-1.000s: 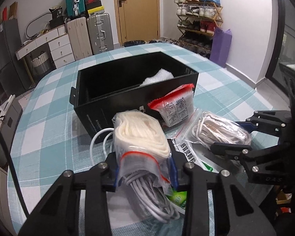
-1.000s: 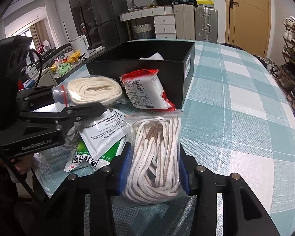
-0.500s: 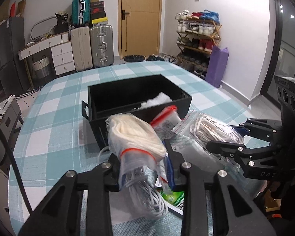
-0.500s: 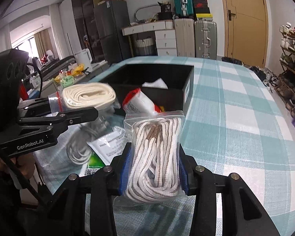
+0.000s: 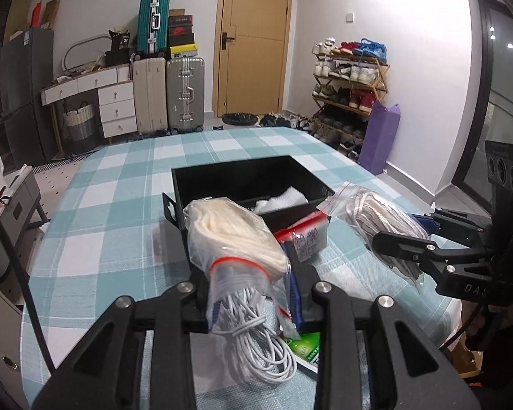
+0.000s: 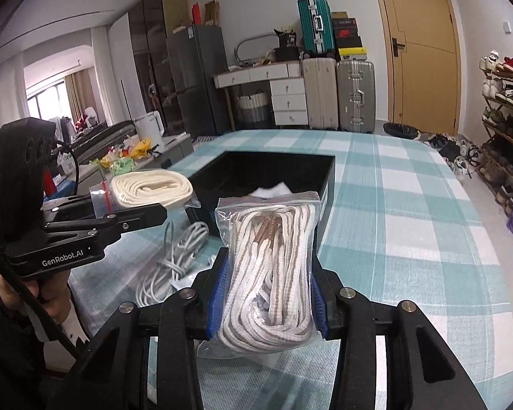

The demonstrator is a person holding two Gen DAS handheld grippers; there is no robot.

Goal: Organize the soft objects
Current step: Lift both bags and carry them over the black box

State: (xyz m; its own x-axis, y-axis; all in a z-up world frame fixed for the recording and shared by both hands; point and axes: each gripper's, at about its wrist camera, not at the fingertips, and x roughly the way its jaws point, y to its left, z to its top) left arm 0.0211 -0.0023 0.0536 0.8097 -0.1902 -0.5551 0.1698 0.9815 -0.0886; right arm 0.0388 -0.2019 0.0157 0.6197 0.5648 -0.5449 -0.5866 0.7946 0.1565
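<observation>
Nearest to you, your left gripper (image 5: 253,294) is clamped on a zip bag of cream rope (image 5: 234,239), its blue-padded fingers (image 5: 294,299) pressing the bag's lower part so the bundle rises tilted above them. Below that bag a coil of white cable (image 5: 261,352) spills onto the checked tablecloth (image 5: 119,198), and a green-printed packet (image 5: 306,345) peeks out just beside the coil.

Your right gripper (image 6: 266,299) is closed around a zip bag of white-and-brown cord (image 6: 273,270), which stands upright between the blue pads with its sealed top edge uppermost. Both bags are lifted clear of the table. In the right wrist view, the left gripper's bag sits off to the left, near the corner of the black box (image 6: 266,174).

Just past the left gripper, a red-edged packet with printed panels (image 5: 304,235) lies against the near wall of the box. The open box rests on the tablecloth, and something white and fluffy (image 5: 284,200) sits inside it toward the near right corner; you cannot tell what it is.

Farther off, beyond the table's far edge, stand a beige suitcase (image 5: 149,94) and a silver suitcase (image 5: 185,94), with a teal suitcase (image 5: 153,24) stacked above. A wooden door (image 5: 254,39) is behind them, and a shoe rack (image 5: 350,85) lines the right wall.
</observation>
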